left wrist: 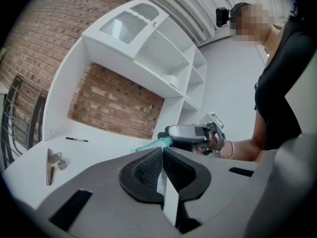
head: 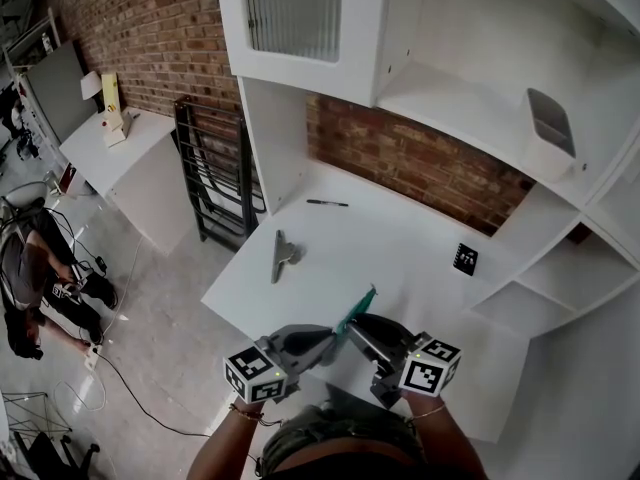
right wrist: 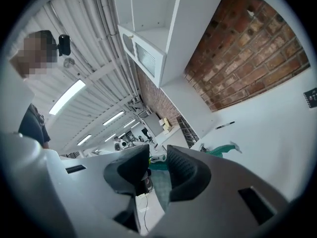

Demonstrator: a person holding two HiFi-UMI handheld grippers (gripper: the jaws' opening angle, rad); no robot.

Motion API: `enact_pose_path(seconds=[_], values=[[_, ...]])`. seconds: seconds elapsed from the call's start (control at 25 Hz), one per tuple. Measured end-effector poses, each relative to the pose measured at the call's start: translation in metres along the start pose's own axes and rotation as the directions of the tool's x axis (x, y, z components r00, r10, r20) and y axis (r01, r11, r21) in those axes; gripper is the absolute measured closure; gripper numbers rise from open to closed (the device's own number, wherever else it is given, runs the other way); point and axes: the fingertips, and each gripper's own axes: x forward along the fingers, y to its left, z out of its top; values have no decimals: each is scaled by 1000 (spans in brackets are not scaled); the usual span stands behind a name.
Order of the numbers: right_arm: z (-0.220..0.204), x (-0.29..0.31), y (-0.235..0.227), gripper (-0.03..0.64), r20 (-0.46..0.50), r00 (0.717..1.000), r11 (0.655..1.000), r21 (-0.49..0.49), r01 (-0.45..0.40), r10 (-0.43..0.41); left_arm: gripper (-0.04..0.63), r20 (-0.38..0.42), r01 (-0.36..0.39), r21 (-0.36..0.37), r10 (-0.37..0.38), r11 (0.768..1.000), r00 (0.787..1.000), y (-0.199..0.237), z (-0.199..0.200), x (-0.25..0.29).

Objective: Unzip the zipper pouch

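1. Left gripper [head: 330, 343] and right gripper [head: 358, 326], in the head view, meet almost tip to tip above the near edge of the white desk [head: 400, 238]. The teal zipper pouch [head: 355, 311] is held between them, clear of the surface, and its free end slants up and away over the desk. Further back on the desk lie a grey metal piece [head: 283, 256] and a small black marker card [head: 465, 259]. A black pen [head: 327, 203] lies near the brick wall [head: 420, 163].

2. In the left gripper view, the jaws are clenched together, and a thin pale strip [left wrist: 167, 195] is pinched edge-on between the ribbed pads [left wrist: 146, 170]. Just past the tips, the teal of the pouch [left wrist: 157, 144] runs across to the right gripper, which a hand [left wrist: 214, 142] wearing a bracelet [left wrist: 230, 149] holds.

3. In the right gripper view, the jaws have a narrow gap with teal fabric [right wrist: 162, 182] between them. The fabric lies flat against the pad at the picture's right and fills the gap at the tips, so the grip is on the pouch. Lower down, a slit of floor shows beside the other pad. The rest of the pouch trails out beyond the jaws over the desk and ends in a pale tip.
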Motion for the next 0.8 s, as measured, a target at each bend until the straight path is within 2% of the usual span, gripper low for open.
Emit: enact_pose_path(seconds=[0.28, 0.52, 0.8], values=[[-3, -8, -3, 549, 29, 1000, 998, 64, 3, -5, 588, 5, -10, -13, 11, 1000, 1000, -1, 1, 2], [3, -16, -4, 609, 57, 998, 999, 42, 15, -18, 588, -23, -7, 11, 8, 1000, 1000, -2, -5, 6], [8, -17, 0, 612, 70, 998, 1000, 10, 7, -7, 588, -40, 13, 36, -11, 999, 999, -5, -4, 11]])
